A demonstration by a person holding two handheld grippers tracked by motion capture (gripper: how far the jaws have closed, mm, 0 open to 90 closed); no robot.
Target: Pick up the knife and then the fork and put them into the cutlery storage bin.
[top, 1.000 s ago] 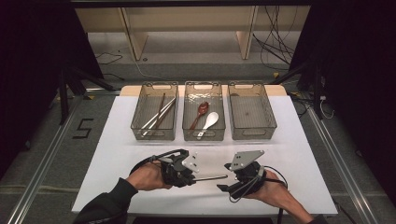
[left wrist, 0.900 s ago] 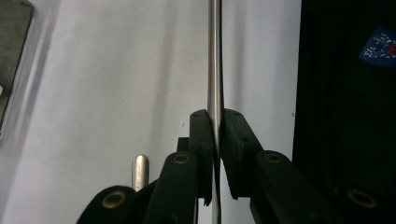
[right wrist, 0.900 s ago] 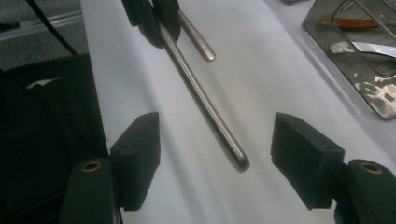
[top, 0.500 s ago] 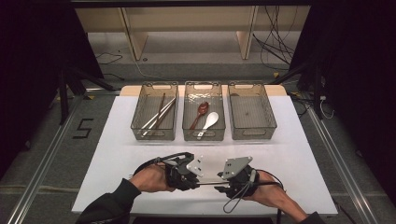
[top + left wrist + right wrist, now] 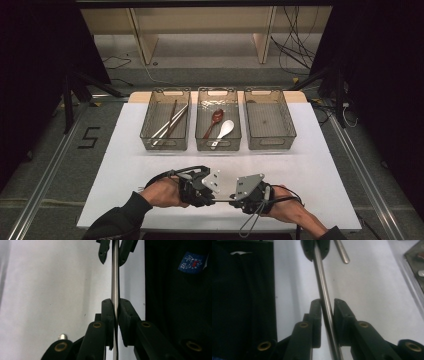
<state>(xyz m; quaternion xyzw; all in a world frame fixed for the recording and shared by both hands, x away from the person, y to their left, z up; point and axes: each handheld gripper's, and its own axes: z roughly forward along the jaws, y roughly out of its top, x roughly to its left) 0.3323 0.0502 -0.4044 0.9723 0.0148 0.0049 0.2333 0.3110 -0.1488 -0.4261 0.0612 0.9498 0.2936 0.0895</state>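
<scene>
Handover of a metal chopstick [image 5: 115,277] between the two grippers, low over the near edge of the white surface [image 5: 125,165]. Left gripper [image 5: 115,305] has its jaws clamped narrow on the rod. Right gripper [image 5: 327,305] has jaws narrow around the same rod at its other end, but a slight gap shows on the right pad, so the grip looks not fully closed.

To do this well: probably close the right fully before the left lets go, keep the rod level and in line with both jaw pairs, and release without twisting. Polished steel against flat pads is likely to slip or swing.

The chopstick is thin, round, shiny and straight. A second metal stick [image 5: 342,251] lies on the surface just beyond. Jaws are matte black with brass rivets. Farther back stand three clear ribbed plastic bins: left bin [image 5: 150,142] holds chopsticks, middle bin [image 5: 201,142] a brown spoon [image 5: 215,118] and a white spoon [image 5: 224,130], right bin [image 5: 272,142] looks empty.
</scene>
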